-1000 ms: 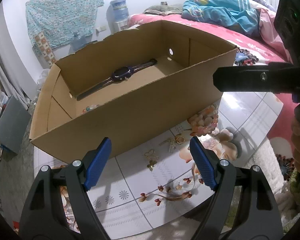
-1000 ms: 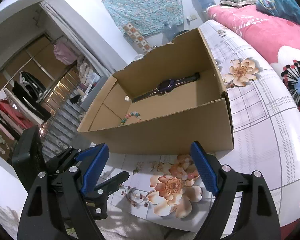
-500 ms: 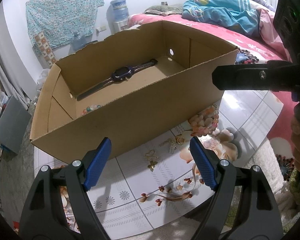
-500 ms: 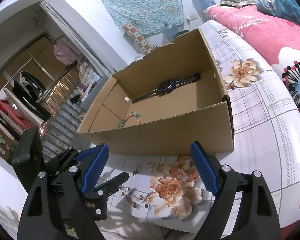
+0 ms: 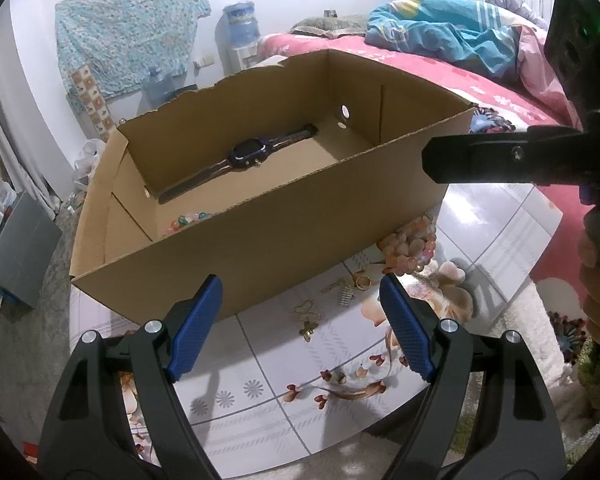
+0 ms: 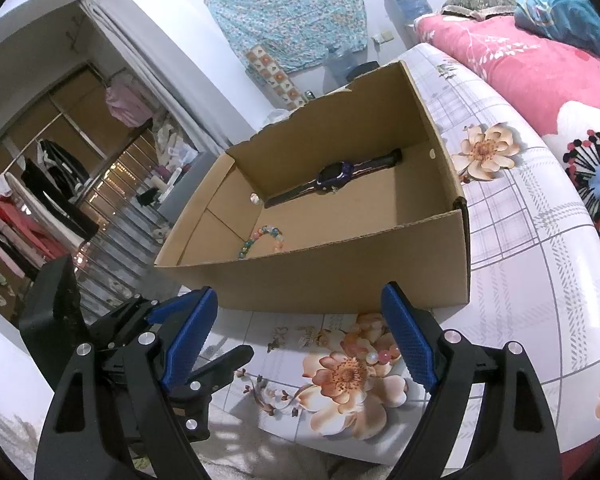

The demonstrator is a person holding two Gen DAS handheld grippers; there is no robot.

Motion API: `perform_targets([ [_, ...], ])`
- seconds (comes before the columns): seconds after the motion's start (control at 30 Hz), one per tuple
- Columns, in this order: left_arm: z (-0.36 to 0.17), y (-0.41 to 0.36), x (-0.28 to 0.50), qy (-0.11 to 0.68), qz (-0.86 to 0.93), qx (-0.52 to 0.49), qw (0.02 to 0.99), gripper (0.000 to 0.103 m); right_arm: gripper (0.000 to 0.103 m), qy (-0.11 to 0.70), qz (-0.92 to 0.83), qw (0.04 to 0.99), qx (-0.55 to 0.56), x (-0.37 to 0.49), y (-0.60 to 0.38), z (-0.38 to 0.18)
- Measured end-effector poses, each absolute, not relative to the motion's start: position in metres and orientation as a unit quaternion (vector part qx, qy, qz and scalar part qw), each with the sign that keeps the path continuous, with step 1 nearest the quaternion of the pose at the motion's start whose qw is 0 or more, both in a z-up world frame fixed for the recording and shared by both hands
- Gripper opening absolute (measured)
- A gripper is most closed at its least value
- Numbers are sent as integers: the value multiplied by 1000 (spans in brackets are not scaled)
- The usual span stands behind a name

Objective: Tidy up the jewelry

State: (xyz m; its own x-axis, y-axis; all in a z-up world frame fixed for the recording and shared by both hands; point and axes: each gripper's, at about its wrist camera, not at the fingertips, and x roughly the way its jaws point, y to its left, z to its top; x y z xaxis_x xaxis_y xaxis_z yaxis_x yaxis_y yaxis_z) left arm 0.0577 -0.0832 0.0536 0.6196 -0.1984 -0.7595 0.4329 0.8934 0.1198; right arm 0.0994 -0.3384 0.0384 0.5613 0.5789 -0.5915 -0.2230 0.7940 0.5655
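Both tools, left tool and right tool, gape wide and hold nothing above the floral desk. Gold earrings, a ring and a pink bead bracelet lie before the cardboard box, which holds 1 watch and a beaded bracelet.

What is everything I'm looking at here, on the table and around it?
cardboard box: one, brown, open-topped, on the table
watch: one, dark, flat in the box by its far wall
bead bracelet: one, pastel multicolour, in the box near its front wall
pink bead bracelet: one, on the table just outside the box
gold pieces: a few small ones, on the table in front of the box
table: one, white with a floral print
bed: one, pink cover, teal blanket, behind the table
left gripper: fingers blue-padded, open, empty
right gripper: the same, open, empty
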Motion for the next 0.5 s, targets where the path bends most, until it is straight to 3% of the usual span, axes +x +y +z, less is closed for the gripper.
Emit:
perform_targets([
  [0.5,61,-49,40,375,-191,102,901,77,82,391,210,880,173,85,-338,54],
])
